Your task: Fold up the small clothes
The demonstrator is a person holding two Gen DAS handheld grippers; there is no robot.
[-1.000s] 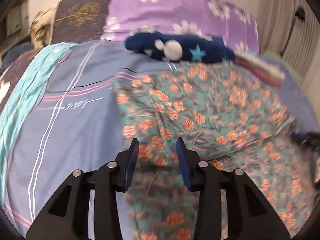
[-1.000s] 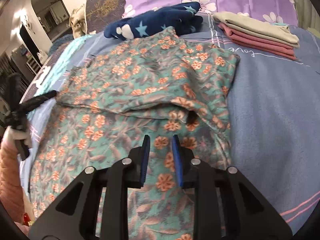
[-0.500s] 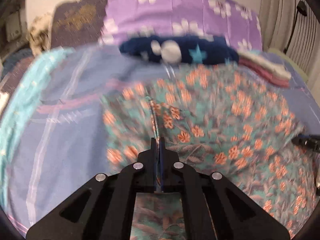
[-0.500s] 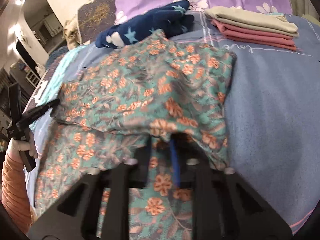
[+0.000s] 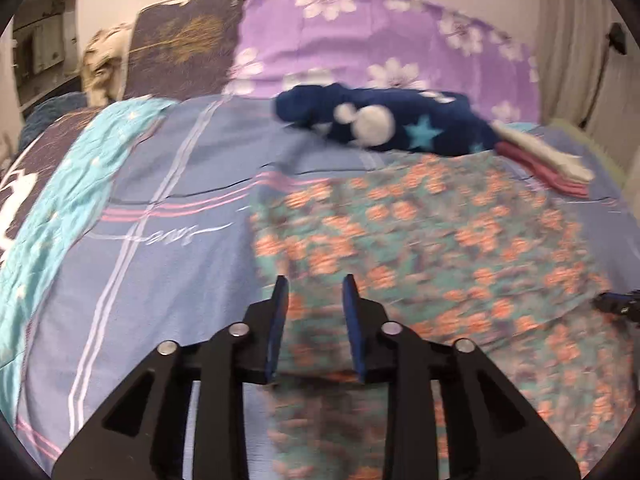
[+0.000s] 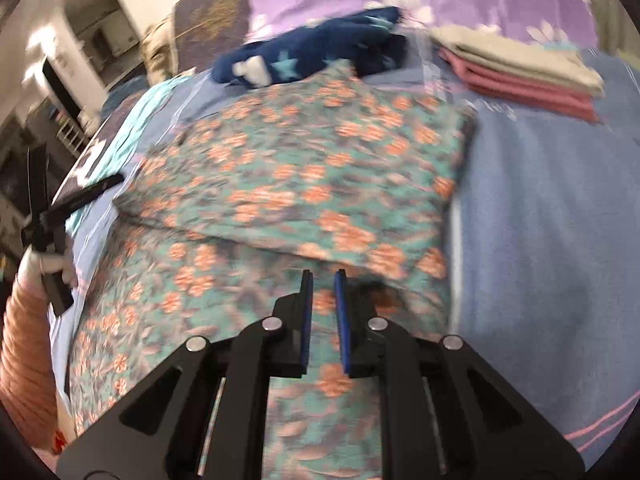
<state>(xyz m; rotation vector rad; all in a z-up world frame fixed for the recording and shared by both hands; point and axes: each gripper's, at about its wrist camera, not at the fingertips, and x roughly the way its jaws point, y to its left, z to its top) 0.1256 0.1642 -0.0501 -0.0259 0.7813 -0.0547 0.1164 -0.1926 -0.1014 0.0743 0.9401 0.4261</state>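
Note:
A teal garment with orange flowers point(image 5: 440, 248) lies on the bed, its far half folded back over the near half; it also shows in the right wrist view point(image 6: 304, 184). My left gripper point(image 5: 316, 284) is open and empty, just above the garment's left edge. My right gripper point(image 6: 322, 276) is open a little and empty, just in front of the folded edge near the garment's right side. The left gripper also shows at the left of the right wrist view point(image 6: 76, 200). Both views are blurred by motion.
A navy star-print garment point(image 5: 384, 120) lies behind the floral one. A folded stack of pink and beige clothes point(image 6: 520, 72) sits at the back right. A purple floral pillow point(image 5: 380, 40) stands at the headboard. The blue striped bedsheet point(image 5: 160, 264) spreads to the left.
Both grippers closed on the garment's near edge, carried it forward over the far part, then let go. Both now stand open and the fold lies flat.

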